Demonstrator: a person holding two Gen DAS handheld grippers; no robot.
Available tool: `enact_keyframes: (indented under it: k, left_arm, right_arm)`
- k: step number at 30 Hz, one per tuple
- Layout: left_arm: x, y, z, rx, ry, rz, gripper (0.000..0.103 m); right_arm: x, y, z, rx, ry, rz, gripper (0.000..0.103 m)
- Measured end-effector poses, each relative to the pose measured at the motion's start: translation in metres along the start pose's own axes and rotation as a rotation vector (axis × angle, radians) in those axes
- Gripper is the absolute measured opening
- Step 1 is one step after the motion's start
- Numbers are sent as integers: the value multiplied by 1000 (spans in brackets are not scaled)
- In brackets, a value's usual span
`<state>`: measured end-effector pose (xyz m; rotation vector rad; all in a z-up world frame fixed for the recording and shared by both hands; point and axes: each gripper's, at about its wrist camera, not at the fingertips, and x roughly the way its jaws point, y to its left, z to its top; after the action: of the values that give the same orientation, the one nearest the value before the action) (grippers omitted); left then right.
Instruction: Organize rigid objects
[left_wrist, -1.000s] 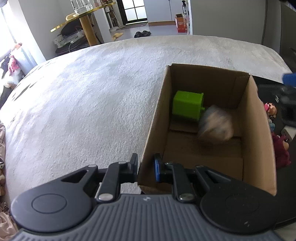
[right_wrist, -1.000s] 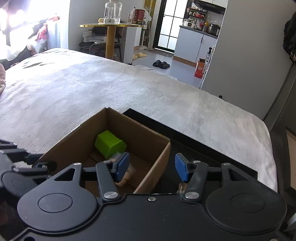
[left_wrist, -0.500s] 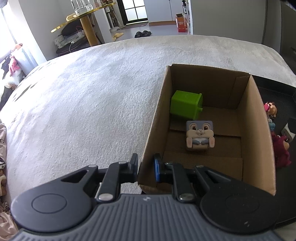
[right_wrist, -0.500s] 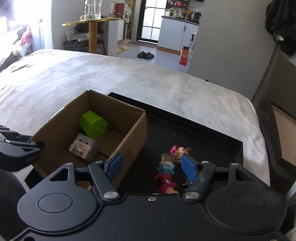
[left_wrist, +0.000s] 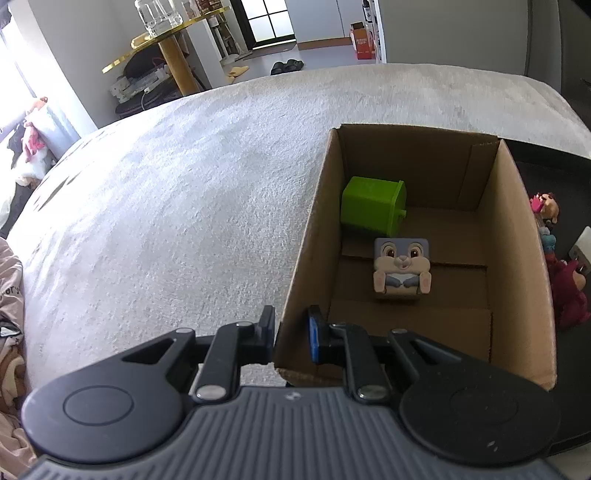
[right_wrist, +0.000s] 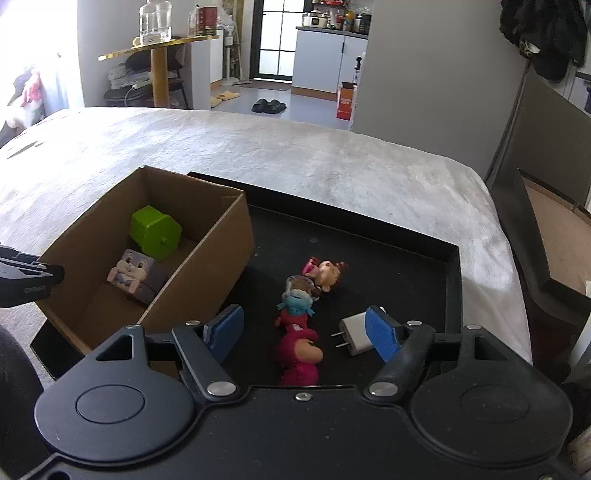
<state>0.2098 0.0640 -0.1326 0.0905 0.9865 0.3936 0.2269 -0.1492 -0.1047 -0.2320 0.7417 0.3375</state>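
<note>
My left gripper (left_wrist: 291, 334) is closed on the near left wall of the cardboard box (left_wrist: 513, 236): one finger is outside the wall, the blue pad is inside, and the cardboard stands between them. The box sits at the left end of a black tray (right_wrist: 456, 258), which lies on a grey bed cover (right_wrist: 332, 158).

Inside the box I see two things. A green cube (left_wrist: 373, 208) rests near the far left corner, tipped on its side. Just in front of it, touching or almost touching, there is a grey rabbit cube (left_wrist: 402, 266) with its face turned up toward my left camera.

My right gripper (right_wrist: 303, 332) is wide open and holds nothing. It hangs over the tray, to the right of the box. Between its fingers, on the tray floor, I see a row of small toy figures (right_wrist: 299, 306): a doll with brown hair at the far end, a blue one in the middle, and a red plush-like one (right_wrist: 299, 350) nearest to me. A white plug adapter (right_wrist: 354, 334) lies just beside the right finger, its two pins pointing to the left. I cannot tell if the pad touches it.
</note>
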Motion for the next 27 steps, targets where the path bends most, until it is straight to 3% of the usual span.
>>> enact_keyframes:
  k: [27]
  left_arm:
    - [0, -10, 1, 49, 3, 51, 17]
  right_arm:
    - [31, -30, -38, 91, 66, -15, 75]
